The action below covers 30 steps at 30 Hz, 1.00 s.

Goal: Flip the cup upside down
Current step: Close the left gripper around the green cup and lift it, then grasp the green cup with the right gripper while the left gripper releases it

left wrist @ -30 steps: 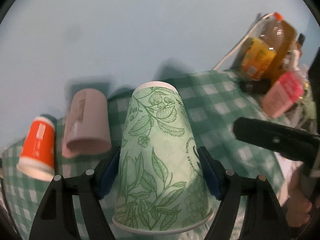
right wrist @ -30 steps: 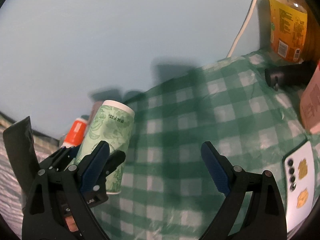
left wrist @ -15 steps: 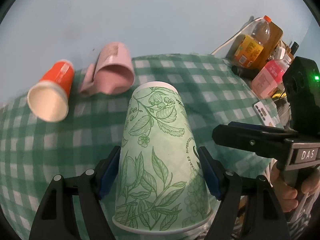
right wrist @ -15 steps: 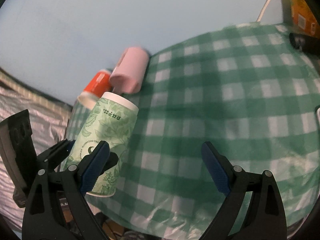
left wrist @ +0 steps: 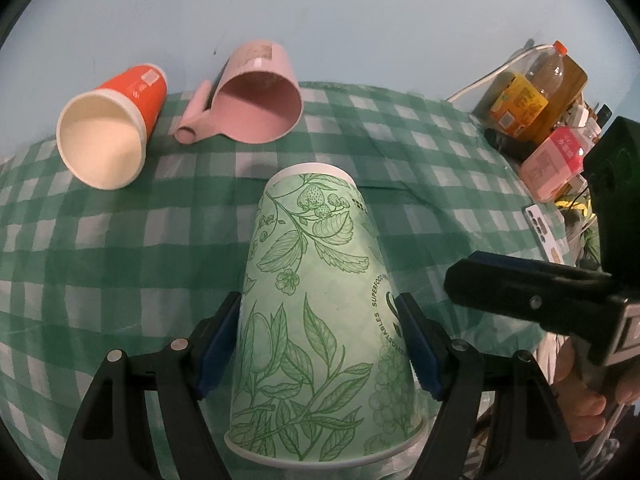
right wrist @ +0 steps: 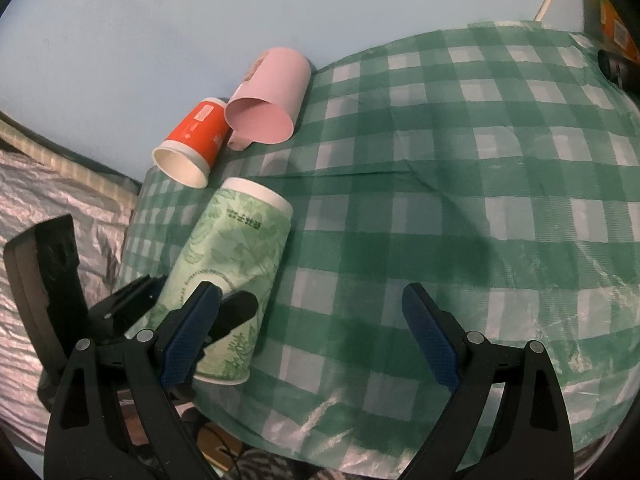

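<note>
left hand-held gripper (left wrist: 320, 344) pinching green leaf-print cup (left wrist: 320, 320) at mid-body, base pointing away, rim toward camera, held above checkered surface (left wrist: 120, 240) | right hand-held gripper (right wrist: 312, 340) spread, nothing between its fingers | orange cup (left wrist: 108, 136) and pink mug (left wrist: 256, 108) on their sides at far edge, just beside each other

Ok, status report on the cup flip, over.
Left hand-held gripper shut on green leaf-print paper cup, held above checked tablecloth. Right hand-held gripper open, empty. Nothing blocking.
</note>
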Each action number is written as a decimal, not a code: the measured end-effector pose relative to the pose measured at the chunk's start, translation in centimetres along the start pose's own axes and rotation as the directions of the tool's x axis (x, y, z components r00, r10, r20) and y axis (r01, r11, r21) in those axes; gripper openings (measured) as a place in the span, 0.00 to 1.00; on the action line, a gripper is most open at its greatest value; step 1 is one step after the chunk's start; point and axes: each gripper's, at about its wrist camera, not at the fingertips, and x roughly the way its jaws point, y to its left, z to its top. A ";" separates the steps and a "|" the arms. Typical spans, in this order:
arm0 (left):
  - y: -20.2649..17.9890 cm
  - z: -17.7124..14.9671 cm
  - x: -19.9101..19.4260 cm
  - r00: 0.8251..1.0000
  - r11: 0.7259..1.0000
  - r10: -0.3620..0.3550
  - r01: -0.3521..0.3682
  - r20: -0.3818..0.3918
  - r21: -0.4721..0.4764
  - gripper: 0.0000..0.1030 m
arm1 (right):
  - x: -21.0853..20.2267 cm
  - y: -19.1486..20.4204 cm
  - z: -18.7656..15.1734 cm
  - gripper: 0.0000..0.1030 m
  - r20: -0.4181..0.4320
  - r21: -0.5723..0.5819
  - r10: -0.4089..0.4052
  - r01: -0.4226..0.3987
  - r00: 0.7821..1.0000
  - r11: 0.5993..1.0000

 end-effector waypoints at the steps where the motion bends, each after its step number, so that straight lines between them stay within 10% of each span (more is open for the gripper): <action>1: 0.0 0.0 0.0 1.000 1.000 -0.001 0.001 0.001 0.004 0.76 | 0.1 0.0 0.0 0.90 -0.001 0.003 0.000 0.000 1.000 1.000; 30: 5.0 1.3 -6.9 0.996 0.999 0.015 -0.010 0.092 -0.052 0.88 | 1.7 3.1 2.1 0.90 -0.046 0.042 0.055 -0.053 0.997 0.998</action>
